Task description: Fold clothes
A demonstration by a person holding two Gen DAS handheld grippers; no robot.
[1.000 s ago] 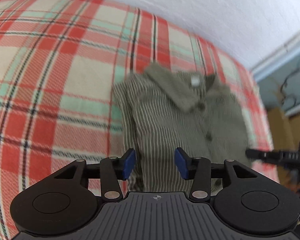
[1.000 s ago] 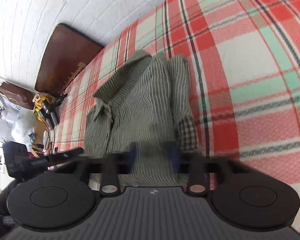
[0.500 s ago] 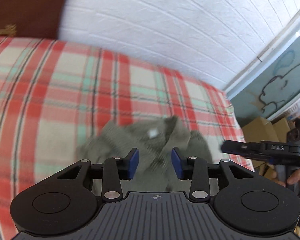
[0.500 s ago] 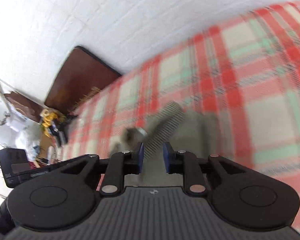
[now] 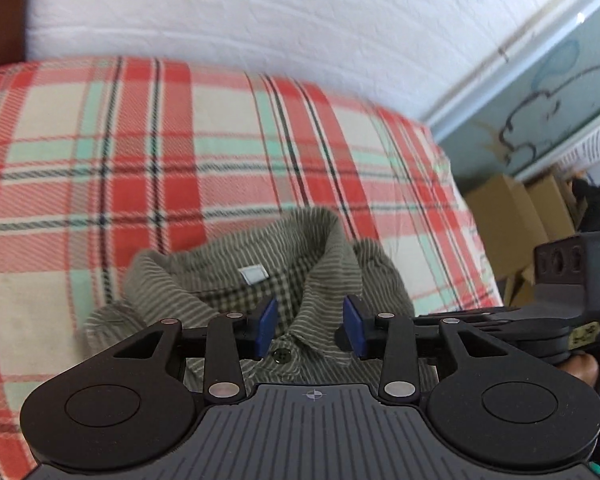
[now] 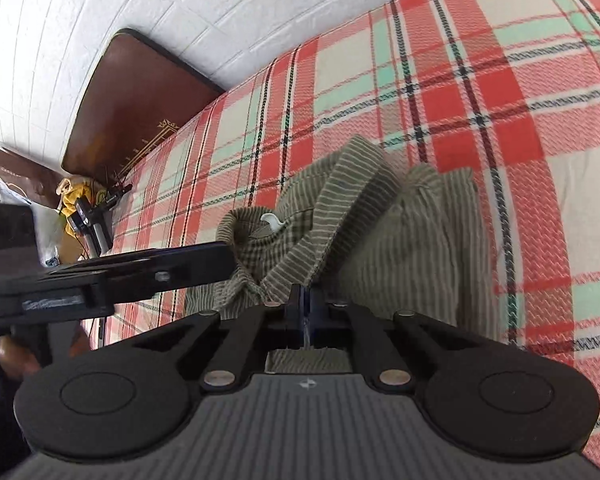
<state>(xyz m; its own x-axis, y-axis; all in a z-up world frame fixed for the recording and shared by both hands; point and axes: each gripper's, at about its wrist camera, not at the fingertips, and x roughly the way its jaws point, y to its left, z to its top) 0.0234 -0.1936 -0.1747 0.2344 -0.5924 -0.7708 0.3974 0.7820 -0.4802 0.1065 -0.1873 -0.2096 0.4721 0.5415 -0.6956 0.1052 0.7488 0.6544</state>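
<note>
A green striped shirt (image 5: 228,280) lies folded on the red plaid bed cover (image 5: 140,140), collar up and a white label showing. My left gripper (image 5: 310,328) hovers open just over the collar and top button, with no cloth pressed between its blue pads. In the right wrist view the shirt (image 6: 420,240) fills the middle. My right gripper (image 6: 302,312) is shut, and the edge of the collar flap runs down into its closed pads. The left gripper's black finger (image 6: 180,266) reaches in from the left to the collar's other side.
A white brick wall (image 5: 260,12) runs behind the bed, with a brown headboard (image 6: 132,100) at one end. Cardboard boxes (image 5: 504,216) stand past the bed's right edge. Yellow clutter and cables (image 6: 80,208) sit beside the headboard. Plaid cover (image 6: 480,80) stretches beyond the shirt.
Both grippers have come in over the shirt's collar from the body end. The right jaws, parted half a second ago, are now closed at the collar. The left jaws stay apart.
</note>
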